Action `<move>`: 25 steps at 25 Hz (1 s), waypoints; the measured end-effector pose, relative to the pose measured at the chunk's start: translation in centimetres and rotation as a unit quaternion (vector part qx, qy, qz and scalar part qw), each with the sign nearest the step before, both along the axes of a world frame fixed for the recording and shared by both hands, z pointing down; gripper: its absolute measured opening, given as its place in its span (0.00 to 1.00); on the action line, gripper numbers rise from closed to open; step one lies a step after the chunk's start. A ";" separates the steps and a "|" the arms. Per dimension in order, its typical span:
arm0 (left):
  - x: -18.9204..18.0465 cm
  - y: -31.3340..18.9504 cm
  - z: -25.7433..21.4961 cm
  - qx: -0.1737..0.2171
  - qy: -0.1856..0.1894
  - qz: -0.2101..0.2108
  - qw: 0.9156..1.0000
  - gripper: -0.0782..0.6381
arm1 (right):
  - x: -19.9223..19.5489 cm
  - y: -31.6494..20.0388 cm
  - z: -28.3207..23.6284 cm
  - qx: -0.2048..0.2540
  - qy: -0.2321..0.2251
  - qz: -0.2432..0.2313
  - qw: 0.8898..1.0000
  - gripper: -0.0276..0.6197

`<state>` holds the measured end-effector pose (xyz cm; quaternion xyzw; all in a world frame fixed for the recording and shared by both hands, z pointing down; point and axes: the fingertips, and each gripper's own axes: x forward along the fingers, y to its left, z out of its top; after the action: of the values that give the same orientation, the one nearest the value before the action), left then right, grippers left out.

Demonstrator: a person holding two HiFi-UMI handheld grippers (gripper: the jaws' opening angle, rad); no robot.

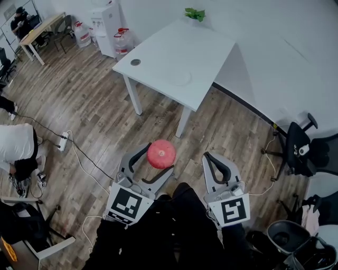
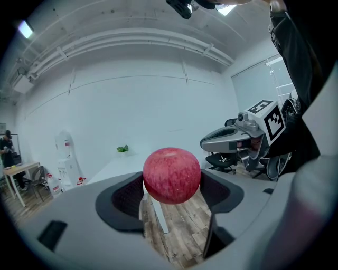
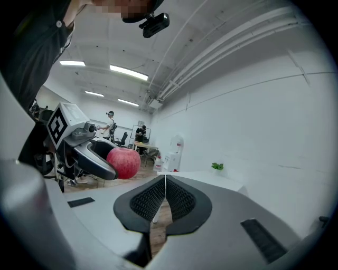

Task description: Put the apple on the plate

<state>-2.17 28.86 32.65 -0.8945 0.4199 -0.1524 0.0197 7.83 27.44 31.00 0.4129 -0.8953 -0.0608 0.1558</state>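
Observation:
A red apple [image 1: 161, 153] hangs in the air above the wooden floor, with my left gripper [image 1: 160, 158] shut on it. In the left gripper view the apple [image 2: 171, 175] sits between the two dark pads [image 2: 128, 198]. A pale plate [image 1: 179, 77] lies on the white table [image 1: 158, 52] farther ahead. My right gripper [image 1: 209, 156] is beside the left one, shut and holding nothing; its pads [image 3: 149, 199] meet. The right gripper view also shows the apple [image 3: 123, 162] to the left and the table [image 3: 211, 176] ahead.
A small dark disc [image 1: 135, 62] and a green plant [image 1: 195, 14] are on the table. A water dispenser [image 1: 108, 21] and bottles [image 1: 122, 41] stand behind it. An office chair [image 1: 298, 147] is at right, a power strip [image 1: 63, 141] and a person [image 1: 16, 147] at left.

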 end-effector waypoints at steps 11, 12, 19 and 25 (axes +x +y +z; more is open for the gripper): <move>0.8 -0.8 0.0 -0.022 0.023 -0.015 0.999 0.59 | 0.8 -0.5 0.8 -0.008 0.005 0.004 1.000 0.11; 0.9 -1.1 0.1 -0.023 0.023 -0.016 0.999 0.59 | 1.0 -0.8 0.8 -0.009 0.006 0.004 1.000 0.11; 0.9 -3.6 -0.1 -0.019 0.023 -0.025 0.999 0.59 | 0.5 -3.6 0.9 -0.005 0.009 -0.014 1.000 0.11; 1.1 -6.8 -0.2 -0.011 0.018 -0.027 0.999 0.59 | 0.3 -6.9 1.0 -0.007 0.004 -0.026 1.000 0.11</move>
<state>-1.05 22.10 32.48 -0.8857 0.4423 -0.1413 -0.0013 8.14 20.58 32.03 0.3881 -0.9056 -0.0601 0.1601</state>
